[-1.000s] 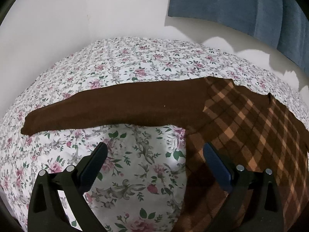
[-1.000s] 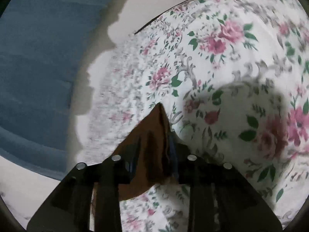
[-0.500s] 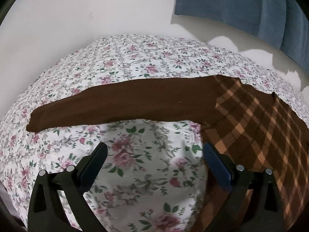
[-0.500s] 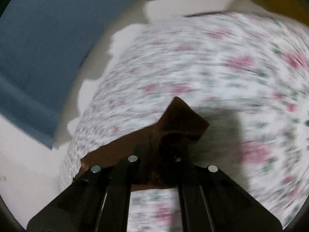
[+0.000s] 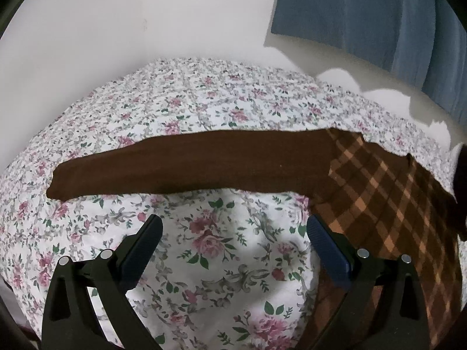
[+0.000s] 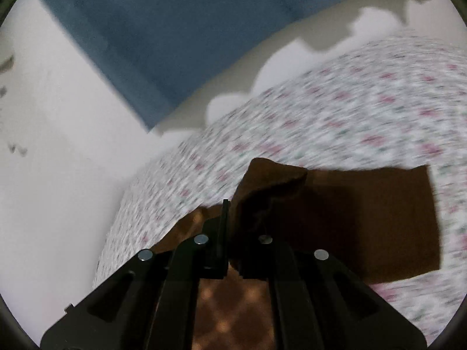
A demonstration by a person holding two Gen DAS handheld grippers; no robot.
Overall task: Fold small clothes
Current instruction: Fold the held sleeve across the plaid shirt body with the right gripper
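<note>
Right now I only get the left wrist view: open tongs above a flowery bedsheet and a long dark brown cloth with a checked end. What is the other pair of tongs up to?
Observer: The right tongs are shut on a bunched corner of that dark brown cloth.
Visitor: Is that corner lying flat?
Observer: No. The pinched fabric stands up in a peak past the fingertips, and the plain brown part trails off to the right over the flowery bedsheet.
Visitor: And the checked end?
Observer: The checked end shows directly beneath those tongs, at the bottom of the right wrist view.
</note>
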